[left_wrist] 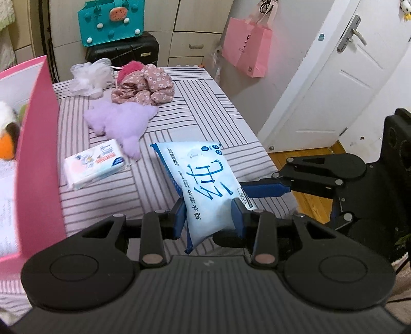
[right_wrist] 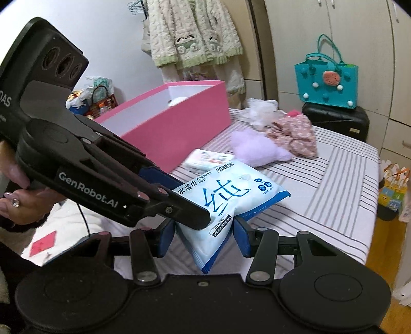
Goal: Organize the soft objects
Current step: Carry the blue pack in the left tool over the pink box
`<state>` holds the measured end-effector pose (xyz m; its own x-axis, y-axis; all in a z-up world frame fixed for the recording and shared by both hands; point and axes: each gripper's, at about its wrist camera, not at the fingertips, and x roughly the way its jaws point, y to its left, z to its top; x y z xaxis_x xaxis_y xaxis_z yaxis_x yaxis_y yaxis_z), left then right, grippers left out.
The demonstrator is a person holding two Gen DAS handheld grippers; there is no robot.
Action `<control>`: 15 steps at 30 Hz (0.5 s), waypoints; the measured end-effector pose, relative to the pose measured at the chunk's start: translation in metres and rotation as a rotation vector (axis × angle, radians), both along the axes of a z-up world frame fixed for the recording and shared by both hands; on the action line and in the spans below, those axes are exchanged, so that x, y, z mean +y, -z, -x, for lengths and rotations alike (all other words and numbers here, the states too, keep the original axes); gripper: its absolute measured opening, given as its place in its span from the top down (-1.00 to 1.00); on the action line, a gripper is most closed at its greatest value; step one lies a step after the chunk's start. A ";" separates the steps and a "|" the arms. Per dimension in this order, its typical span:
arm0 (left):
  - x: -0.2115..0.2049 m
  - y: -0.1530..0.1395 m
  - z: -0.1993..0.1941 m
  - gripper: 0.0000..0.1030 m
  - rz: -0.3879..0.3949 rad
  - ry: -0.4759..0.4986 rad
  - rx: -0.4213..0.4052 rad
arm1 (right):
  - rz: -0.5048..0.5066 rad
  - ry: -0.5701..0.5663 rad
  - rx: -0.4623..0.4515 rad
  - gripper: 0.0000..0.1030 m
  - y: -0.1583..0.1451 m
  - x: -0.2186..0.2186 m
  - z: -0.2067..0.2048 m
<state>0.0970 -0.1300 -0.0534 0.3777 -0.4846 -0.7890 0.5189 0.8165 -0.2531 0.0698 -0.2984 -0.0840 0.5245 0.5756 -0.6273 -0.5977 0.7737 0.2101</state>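
A light-blue pack of wet wipes [left_wrist: 205,185] hangs just above the striped bed [left_wrist: 205,102], gripped from two sides. My left gripper [left_wrist: 209,218] is shut on its near end. My right gripper [right_wrist: 204,236] is shut on the end with the small printed label, and one of its blue fingers [left_wrist: 267,190] reaches in from the right. On the bed lie a small tissue pack [left_wrist: 95,164], a fluffy purple cloth [left_wrist: 120,123], a pink floral cloth [left_wrist: 143,87] and a white mesh puff [left_wrist: 87,77]. An open pink box [right_wrist: 174,120] stands along the left with a plush toy [left_wrist: 7,136] inside.
A teal bag [left_wrist: 110,20] sits on a black suitcase [left_wrist: 128,51] beyond the bed's far end. A pink paper bag [left_wrist: 246,48] hangs on the wall beside a white door [left_wrist: 334,77]. The bed's right edge drops to a wooden floor [left_wrist: 303,195]. A person's hand [right_wrist: 23,203] holds the left gripper.
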 end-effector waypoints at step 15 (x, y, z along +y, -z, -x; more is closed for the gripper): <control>0.057 -0.052 0.037 0.29 -0.001 -0.015 0.017 | 0.055 -0.111 -0.060 -0.06 -0.057 0.052 0.037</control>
